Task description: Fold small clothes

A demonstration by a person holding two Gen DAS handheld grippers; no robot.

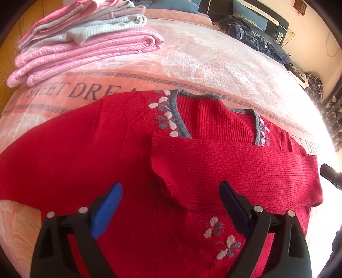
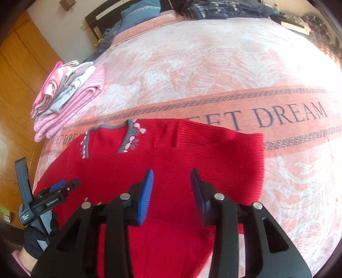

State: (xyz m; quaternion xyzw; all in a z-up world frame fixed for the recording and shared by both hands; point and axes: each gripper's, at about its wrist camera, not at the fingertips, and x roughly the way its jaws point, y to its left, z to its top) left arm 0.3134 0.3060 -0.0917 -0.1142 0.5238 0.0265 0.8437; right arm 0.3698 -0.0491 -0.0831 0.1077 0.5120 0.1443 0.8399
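**Red sweater spread on the bed, both grippers open above it**

I'm working over a bed covered by a pink blanket (image 2: 213, 64) printed "SWEET DREAM". At its head end lie blue pillows (image 1: 250, 15) and a heap of dark plaid clothes (image 1: 256, 36); wooden cupboards (image 2: 19, 70) stand along the left side. A stack of folded clothes (image 1: 85, 47), mostly pink knits, sits on the blanket beyond the sweater's left shoulder, near but apart from it.

The red sweater (image 1: 106, 160) lies flat in front of me, grey-trimmed neckline away from me, its right sleeve (image 1: 235, 169) folded across the chest. My left gripper (image 1: 171, 201) hangs over the lower front, jaws wide apart, holding nothing. My right gripper (image 2: 172, 188) hangs over the sweater's right half, jaws likewise parted and empty. A gloved hand (image 2: 38, 235) holds the left tool at the blanket's near-left edge.

Bare blanket stretches right of the sweater and beyond the neckline.
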